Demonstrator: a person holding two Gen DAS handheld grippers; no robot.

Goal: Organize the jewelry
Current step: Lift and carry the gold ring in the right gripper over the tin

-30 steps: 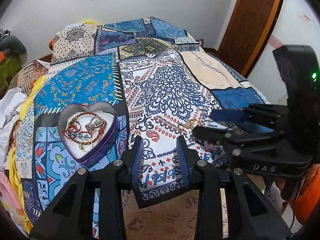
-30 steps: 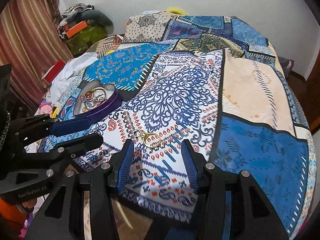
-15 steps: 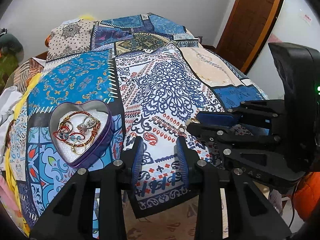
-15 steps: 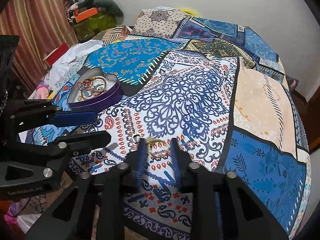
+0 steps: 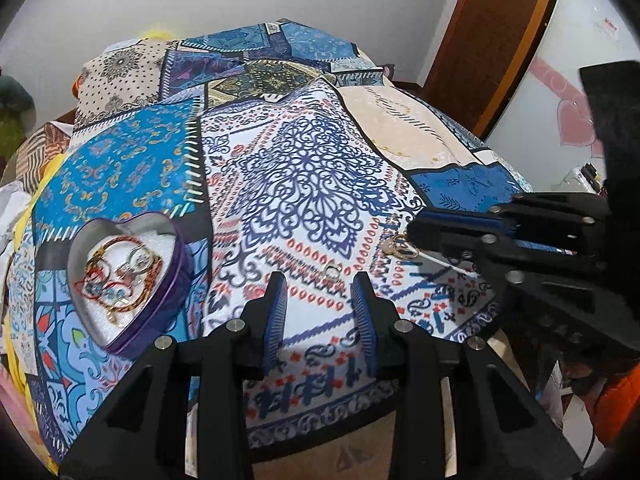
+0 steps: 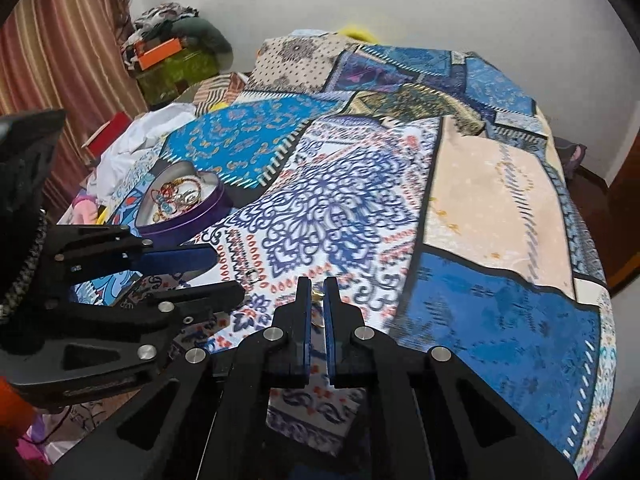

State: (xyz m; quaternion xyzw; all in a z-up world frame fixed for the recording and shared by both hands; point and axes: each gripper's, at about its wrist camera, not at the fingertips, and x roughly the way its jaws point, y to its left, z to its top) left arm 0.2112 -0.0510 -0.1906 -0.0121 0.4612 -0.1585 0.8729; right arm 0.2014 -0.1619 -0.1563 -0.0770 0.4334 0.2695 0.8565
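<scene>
A purple heart-shaped tin point(image 5: 132, 280) holding several bracelets and rings sits on the patchwork bedspread at the left; it also shows in the right wrist view point(image 6: 188, 210). My right gripper point(image 6: 316, 294) is shut on a gold ring point(image 6: 318, 293) just over the cloth; in the left wrist view the ring point(image 5: 400, 246) sticks out at its tips point(image 5: 416, 236). A small silver ring point(image 5: 332, 270) lies on the cloth just ahead of my left gripper point(image 5: 322, 300), which is open and empty. It also shows in the right wrist view point(image 6: 253, 275).
The bedspread point(image 5: 312, 168) covers the whole bed; its front edge hangs just under both grippers. Clothes and boxes point(image 6: 168, 52) pile up by the striped curtain at the far left. A wooden door point(image 5: 492, 36) stands to the right.
My right gripper has moved down onto the gold ring and closed on it. My left gripper has stayed open and edged forward towards the silver ring.
</scene>
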